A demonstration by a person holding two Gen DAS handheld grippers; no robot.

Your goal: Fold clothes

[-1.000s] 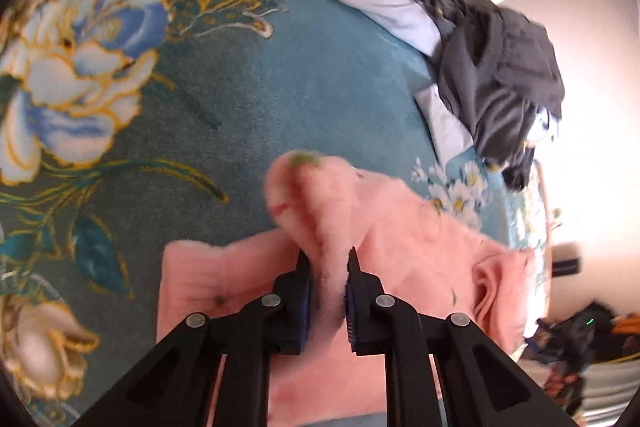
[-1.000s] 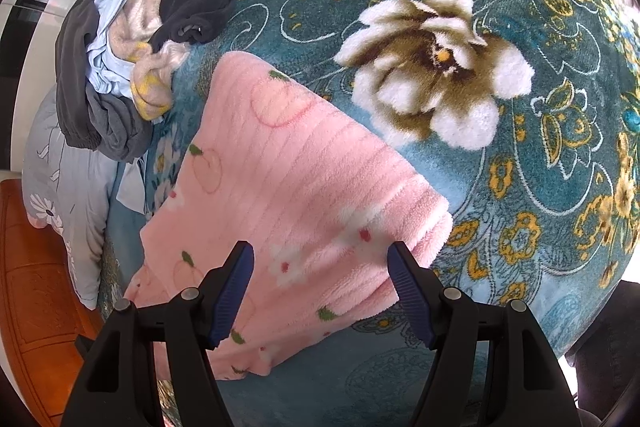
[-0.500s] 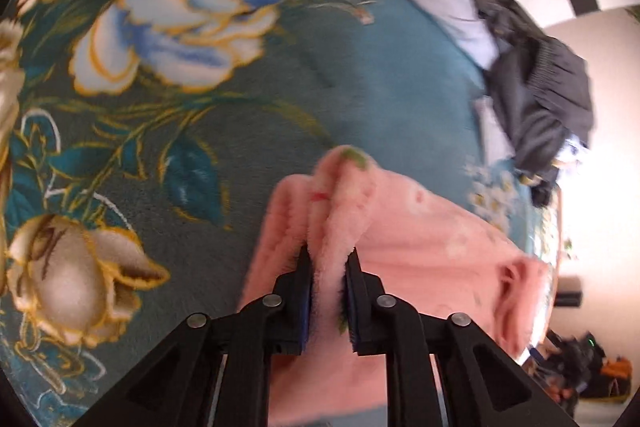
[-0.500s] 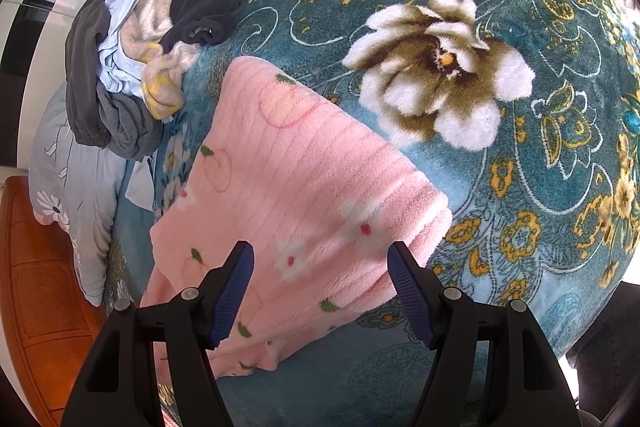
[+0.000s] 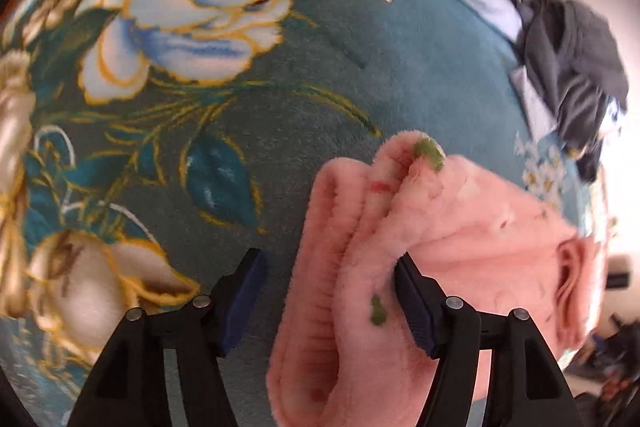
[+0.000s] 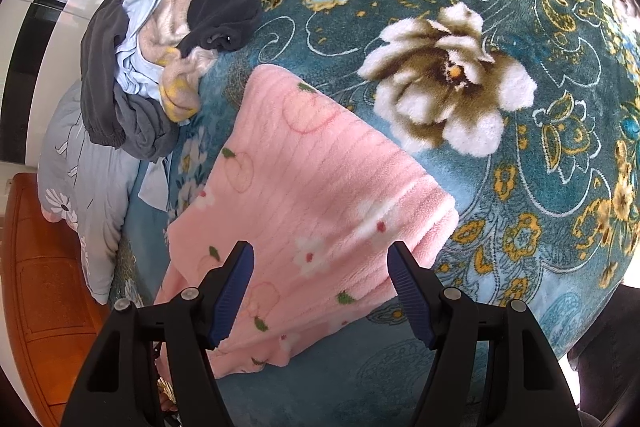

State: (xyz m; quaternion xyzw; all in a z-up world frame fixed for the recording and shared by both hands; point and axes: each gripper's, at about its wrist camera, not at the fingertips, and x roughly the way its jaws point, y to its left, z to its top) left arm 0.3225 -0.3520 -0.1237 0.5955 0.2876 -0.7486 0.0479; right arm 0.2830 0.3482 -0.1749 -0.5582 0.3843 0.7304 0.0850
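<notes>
Item: pink fleece garment with flower print [image 6: 316, 195], folded, on teal floral bed blanket [image 6: 520, 167]. Left claw [image 5: 332, 301], clamped on the bunched fold a second ago, is opening; fleece between the jaws, released. Right claw [image 6: 320, 291] wide, empty, above the hem. Fold likely placed. Open blanket left of fold; pile of dark and pale clothes [image 6: 160, 67] well apart.

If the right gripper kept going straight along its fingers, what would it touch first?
Most likely the pink fleece garment, which lies spread directly between and ahead of the open right gripper, with the floral blanket beneath it. How far off it is remains unclear.
</notes>
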